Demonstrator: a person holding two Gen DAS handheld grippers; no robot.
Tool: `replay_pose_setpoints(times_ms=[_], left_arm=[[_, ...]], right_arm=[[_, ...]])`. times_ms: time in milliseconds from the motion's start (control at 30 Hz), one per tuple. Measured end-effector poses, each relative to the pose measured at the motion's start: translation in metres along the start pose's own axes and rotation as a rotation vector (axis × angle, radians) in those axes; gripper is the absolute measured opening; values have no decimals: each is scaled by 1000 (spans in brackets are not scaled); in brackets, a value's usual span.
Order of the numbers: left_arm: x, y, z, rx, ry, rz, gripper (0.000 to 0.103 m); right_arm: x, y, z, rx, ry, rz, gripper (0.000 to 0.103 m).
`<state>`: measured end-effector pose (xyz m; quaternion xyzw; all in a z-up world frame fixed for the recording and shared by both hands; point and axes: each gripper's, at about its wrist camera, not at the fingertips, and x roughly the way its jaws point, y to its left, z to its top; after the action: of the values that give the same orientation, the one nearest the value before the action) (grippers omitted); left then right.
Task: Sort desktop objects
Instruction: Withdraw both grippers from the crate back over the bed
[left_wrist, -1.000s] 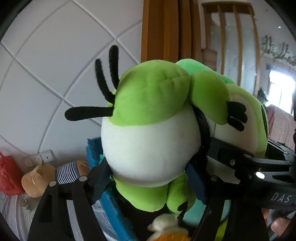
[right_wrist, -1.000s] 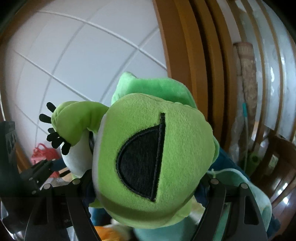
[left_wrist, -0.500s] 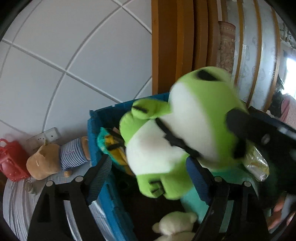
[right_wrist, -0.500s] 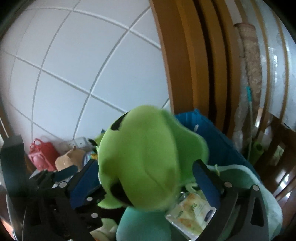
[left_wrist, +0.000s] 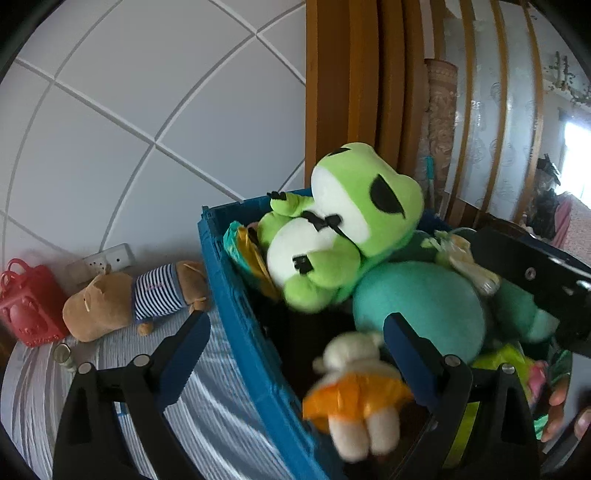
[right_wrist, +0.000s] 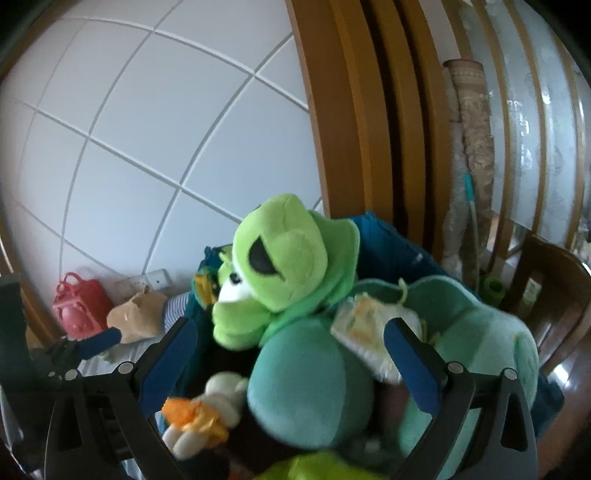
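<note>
Now we see the green frog plush lying in the blue crate, propped against the far wall on top of the big teal plush. Our left gripper has just been opening; its jaws stand spread wide with nothing pinched, one blue pad over the striped cloth outside the crate, the other inside it. A small cream bear in an orange skirt, blurred, shows low between the fingers. Our right gripper has opened too, and its jaws stand wide and empty, the frog beyond the fingertips and clear of both pads. A crinkly snack packet lies on the teal plush. Outside, a brown plush in a striped shirt lies near a red basket by the tiled wall.
</note>
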<state>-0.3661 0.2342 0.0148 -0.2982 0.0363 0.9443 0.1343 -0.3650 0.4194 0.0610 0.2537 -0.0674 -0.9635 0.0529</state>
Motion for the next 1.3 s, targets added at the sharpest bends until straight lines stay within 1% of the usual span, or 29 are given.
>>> replay_pose_setpoints(times_ms=[200, 300, 367, 467, 567, 667, 800, 867, 967, 1100, 1267, 1300], left_arm=[[-38, 7, -29, 15, -26, -43, 96], [-57, 16, -42, 18, -38, -39, 96], [-70, 29, -55, 8, -34, -46, 96], [-82, 49, -70, -3, -21, -31, 96], [-91, 79, -92, -22, -1, -14, 96], [-99, 113, -116, -48, 25, 8, 96], [-108, 165, -147, -99, 63, 57, 96], [-111, 187, -157, -127, 76, 77, 96], [-116, 221, -167, -168, 89, 127, 96], [-120, 270, -181, -247, 93, 213, 96], [-114, 321, -194, -304, 134, 340, 96], [-113, 336, -198, -334, 146, 369, 96]], right_arm=[[-35, 29, -24, -26, -22, -19, 103], [-52, 48, -36, -33, -40, -39, 103], [-60, 62, -47, -29, -39, -41, 103], [-67, 84, -65, -25, -20, -43, 103], [-71, 109, -83, -25, -8, -35, 103], [-75, 140, -99, -36, -16, -27, 103], [-73, 180, -118, -50, -11, -5, 103], [-63, 203, -124, -72, 24, 27, 103], [-46, 234, -129, -114, 66, 71, 103], [-21, 273, -133, -166, 93, 158, 103], [25, 311, -138, -189, 151, 271, 103], [34, 317, -139, -197, 168, 288, 103]])
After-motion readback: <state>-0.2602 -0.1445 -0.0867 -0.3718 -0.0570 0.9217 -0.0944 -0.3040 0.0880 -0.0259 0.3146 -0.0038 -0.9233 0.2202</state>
